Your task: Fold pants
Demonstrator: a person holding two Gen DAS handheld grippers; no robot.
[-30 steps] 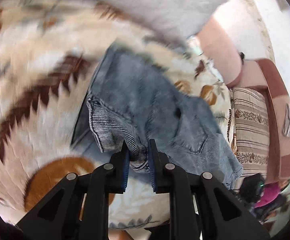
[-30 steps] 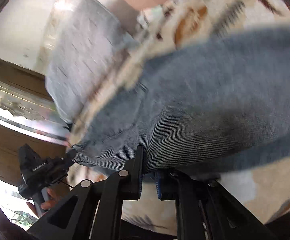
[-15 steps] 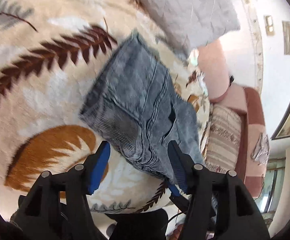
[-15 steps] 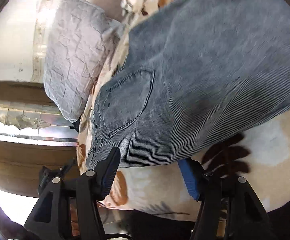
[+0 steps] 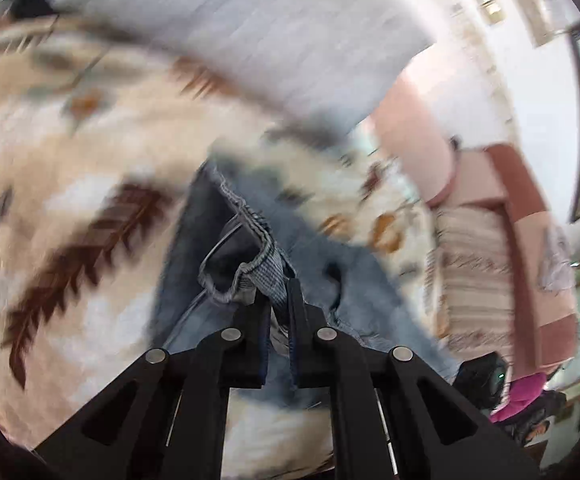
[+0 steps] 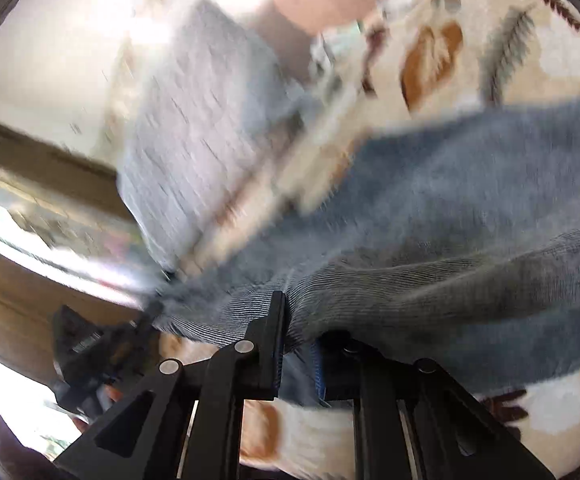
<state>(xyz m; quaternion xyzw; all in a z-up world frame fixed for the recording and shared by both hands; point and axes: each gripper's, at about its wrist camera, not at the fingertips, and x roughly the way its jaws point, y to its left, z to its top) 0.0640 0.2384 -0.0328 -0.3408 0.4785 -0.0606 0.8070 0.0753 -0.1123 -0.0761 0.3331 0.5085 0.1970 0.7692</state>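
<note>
desk: jaws first. what are they doing?

photographer: left gripper [image 5: 277, 304] has just been closing, and its jaws now pinch a bunched hem or waistband edge of the pants [image 5: 249, 248], cloth plainly between the pads. right gripper [image 6: 296, 320] has also just been closing; its jaws are pressed onto a ribbed fold of the same denim [image 6: 450, 280], which drapes over the right-hand finger.

desk: and the pants themselves?

photographer: blue-grey denim, lying on the leaf-patterned blanket [image 5: 69, 200] of a bed, the gripped edges lifted off it. grey pillow [image 5: 249, 32] sits beyond, near the wall; striped cushion [image 5: 474, 272] lies off to the side. both views are motion-blurred.

desk: how far along is the fold?

photographer: partway, by my reading. the cloth already looks doubled into a short, thick bundle, not full-length legs, so at least one fold seems done. with both edges pinched, another fold appears to be in hand: carry the gripped edge over, lay it down, let go. how many layers there are i cannot tell through the blur.
</note>
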